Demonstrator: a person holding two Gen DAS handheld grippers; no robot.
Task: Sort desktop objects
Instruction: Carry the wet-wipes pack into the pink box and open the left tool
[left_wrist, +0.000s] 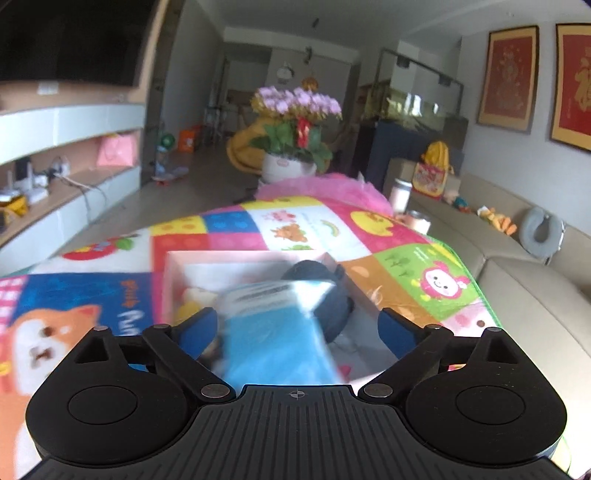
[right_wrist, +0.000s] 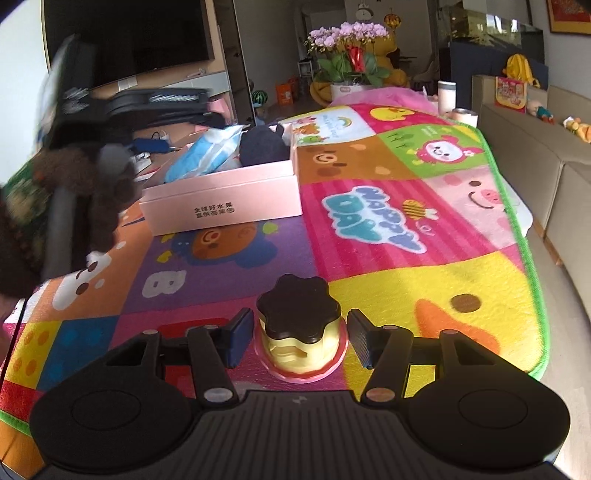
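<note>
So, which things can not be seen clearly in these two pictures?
- Blue pack: left wrist view, blurred; print unreadable.
- Box contents: left view, hidden behind the pack.
- Left gripper: right wrist view, blurred, cut by the edge.
- Pudding toy: right view, base hidden by the right gripper.

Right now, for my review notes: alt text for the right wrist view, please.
The right gripper straddles a yellow toy pudding with a dark brown top, which stands on a colourful cartoon mat. Whether the pads press it is unclear. Farther off, a pink box holds a blue packet and a dark round thing.
</note>
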